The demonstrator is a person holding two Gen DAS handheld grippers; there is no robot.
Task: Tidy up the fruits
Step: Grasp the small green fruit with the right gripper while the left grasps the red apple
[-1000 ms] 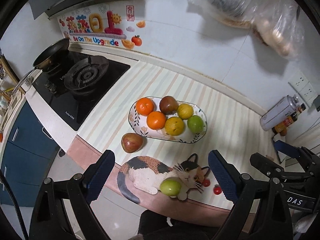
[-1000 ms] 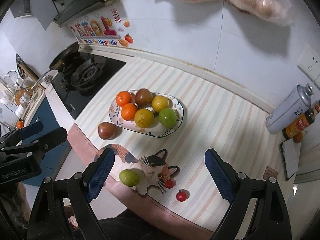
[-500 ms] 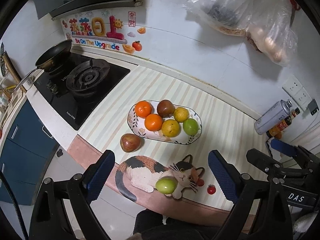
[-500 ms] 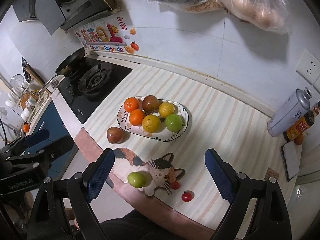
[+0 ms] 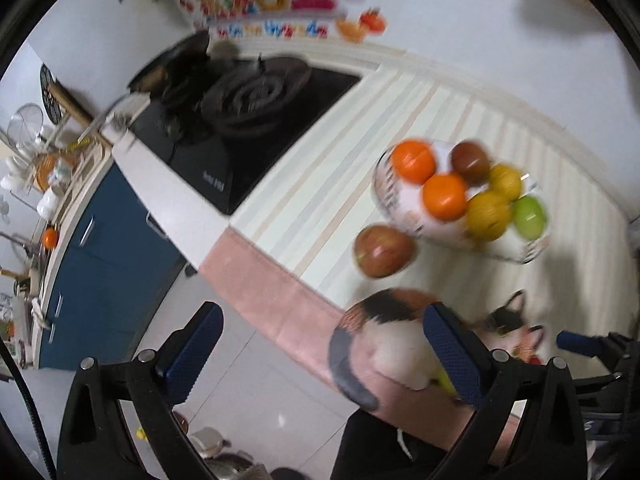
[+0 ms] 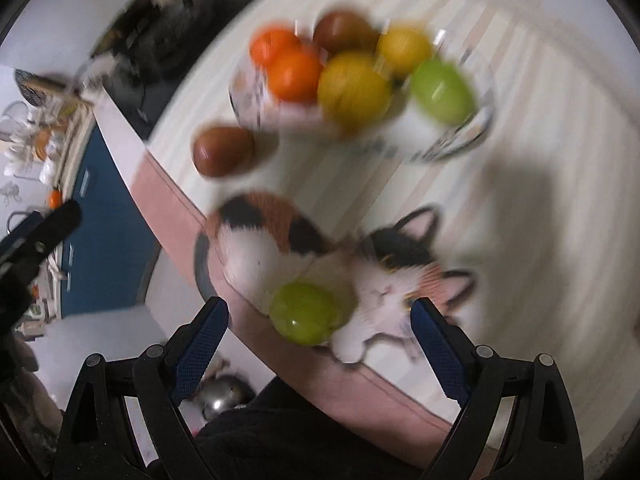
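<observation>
A patterned oval plate (image 6: 452, 144) (image 5: 520, 254) holds several fruits: oranges, yellow ones, a green one and a dark red one. A red apple (image 5: 384, 250) (image 6: 223, 151) lies on the striped counter left of the plate. A green fruit (image 6: 306, 313) lies on the cat-shaped mat (image 6: 256, 248) (image 5: 384, 320) near the counter's front edge. My right gripper (image 6: 320, 336) is open and empty, just in front of the green fruit. My left gripper (image 5: 320, 348) is open and empty, over the counter's front left edge. Both views are motion-blurred.
A black gas hob (image 5: 256, 112) with a pan (image 5: 176, 68) sits at the counter's left end. Blue cabinets (image 5: 100, 264) and a dish rack (image 5: 40, 160) are further left. The floor (image 5: 240, 392) lies below the counter's pink front edge (image 5: 280, 292). The right gripper shows in the left view (image 5: 592, 348).
Both grippers dropped closer to the counter and swung left. The right gripper closed in on the green fruit on the cat mat. Both stayed open.
</observation>
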